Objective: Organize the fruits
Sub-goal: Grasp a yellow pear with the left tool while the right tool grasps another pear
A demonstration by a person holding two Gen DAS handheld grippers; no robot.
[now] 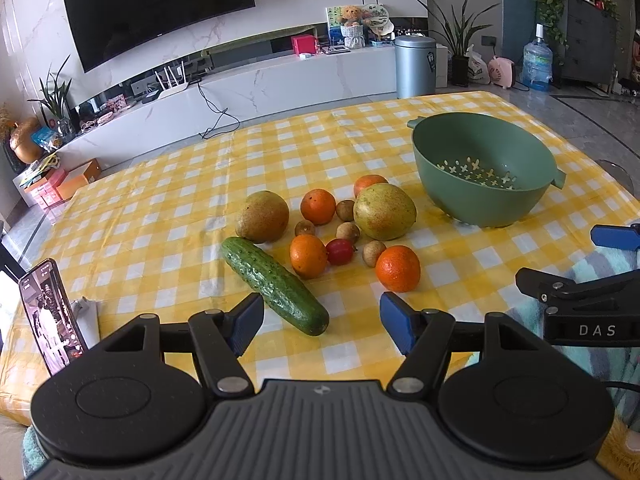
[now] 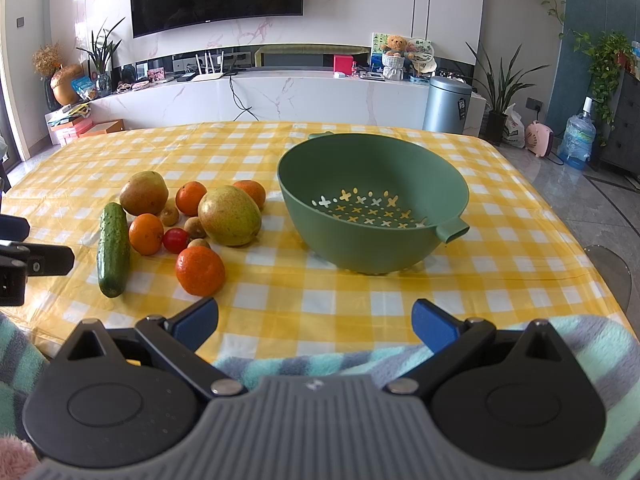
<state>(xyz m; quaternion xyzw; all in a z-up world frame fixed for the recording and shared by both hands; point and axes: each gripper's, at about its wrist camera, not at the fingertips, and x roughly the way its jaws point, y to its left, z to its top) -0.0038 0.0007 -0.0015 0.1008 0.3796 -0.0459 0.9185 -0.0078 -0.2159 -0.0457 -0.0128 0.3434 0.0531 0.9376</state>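
Left gripper [image 1: 322,322] fingers wide apart, empty, above near worktop [image 1: 168,216] edge; cucumber [image 1: 274,285] tip just ahead. Right gripper [image 2: 316,326] fingers likewise spread, holding nothing. Beyond: oranges, two mangoes [image 2: 229,215], small brown fruits, red one, all clustered loose on checked cloth. Green colander [image 2: 372,204] farther right, nothing inside. Judgement: sorting not yet begun, every fruit left to move.
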